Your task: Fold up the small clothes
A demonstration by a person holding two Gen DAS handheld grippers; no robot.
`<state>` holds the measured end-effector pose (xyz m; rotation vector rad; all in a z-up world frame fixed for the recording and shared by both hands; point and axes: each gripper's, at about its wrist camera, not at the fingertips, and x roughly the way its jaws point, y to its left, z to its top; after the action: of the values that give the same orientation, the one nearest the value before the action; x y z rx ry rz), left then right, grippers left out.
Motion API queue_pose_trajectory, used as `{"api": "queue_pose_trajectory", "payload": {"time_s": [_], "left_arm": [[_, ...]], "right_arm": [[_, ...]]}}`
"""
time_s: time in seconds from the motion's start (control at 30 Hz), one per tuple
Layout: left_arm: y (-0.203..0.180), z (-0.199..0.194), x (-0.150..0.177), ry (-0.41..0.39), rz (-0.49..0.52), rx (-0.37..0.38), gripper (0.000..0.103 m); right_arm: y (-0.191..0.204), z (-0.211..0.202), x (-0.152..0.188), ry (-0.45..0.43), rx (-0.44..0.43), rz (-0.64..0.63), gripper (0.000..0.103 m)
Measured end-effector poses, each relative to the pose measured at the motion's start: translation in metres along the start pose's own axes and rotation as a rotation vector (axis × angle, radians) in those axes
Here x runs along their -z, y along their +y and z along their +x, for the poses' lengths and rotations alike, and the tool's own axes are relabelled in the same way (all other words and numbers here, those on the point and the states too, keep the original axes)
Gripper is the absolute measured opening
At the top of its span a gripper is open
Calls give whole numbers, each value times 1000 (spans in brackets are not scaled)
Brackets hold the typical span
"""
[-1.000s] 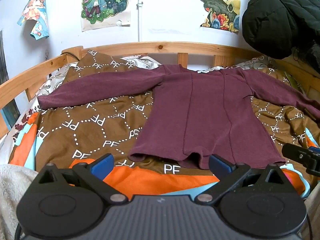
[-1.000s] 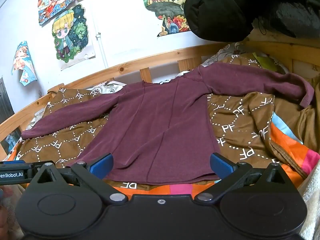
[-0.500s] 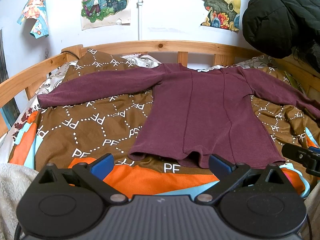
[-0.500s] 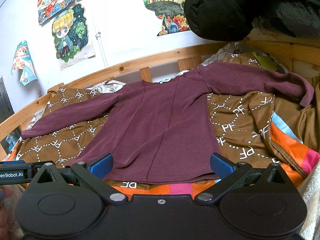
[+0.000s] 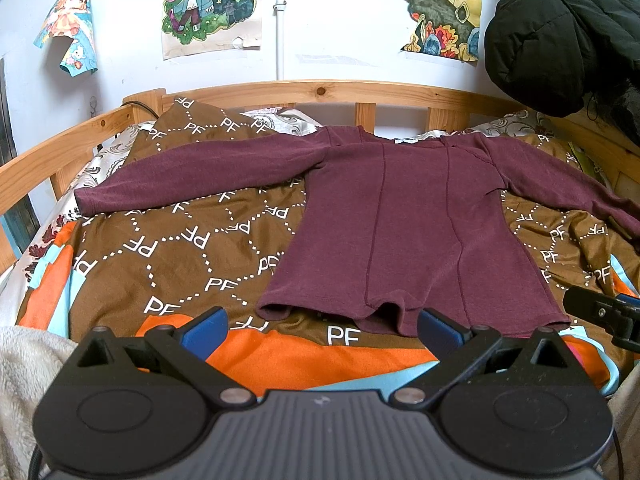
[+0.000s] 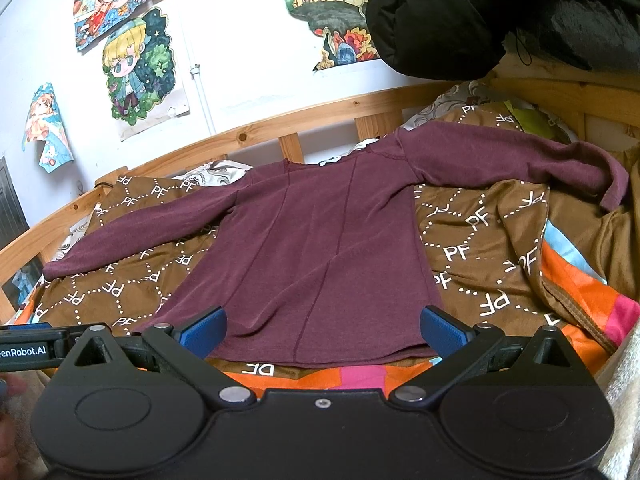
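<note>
A maroon long-sleeved top [image 5: 416,232] lies flat on the bed, sleeves spread left and right, hem toward me. It also shows in the right wrist view [image 6: 320,248]. My left gripper [image 5: 322,330] is open and empty, just short of the hem's left part. My right gripper [image 6: 322,330] is open and empty, its blue pads [image 6: 204,330] over the hem's near edge. The right sleeve's cuff [image 6: 614,184] droops over a fold in the blanket. The right gripper's body shows at the left view's right edge [image 5: 604,312].
A brown "PF" blanket [image 5: 168,240] with orange and blue patches covers the bed. A wooden rail [image 5: 320,92] runs along the back and sides. A black jacket [image 5: 560,28] hangs at the upper right. A cream fleece [image 5: 24,364] lies at the near left.
</note>
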<state>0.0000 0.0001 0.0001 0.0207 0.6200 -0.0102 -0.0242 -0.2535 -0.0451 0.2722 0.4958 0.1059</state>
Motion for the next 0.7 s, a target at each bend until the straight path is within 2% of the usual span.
{"api": "queue_pose_trajectory", "payload": {"time_s": [0.7], "left_arm": [[-4, 3, 8, 4, -1, 0, 102]], "right_arm": [[0, 0, 1, 4, -1, 4, 103]]}}
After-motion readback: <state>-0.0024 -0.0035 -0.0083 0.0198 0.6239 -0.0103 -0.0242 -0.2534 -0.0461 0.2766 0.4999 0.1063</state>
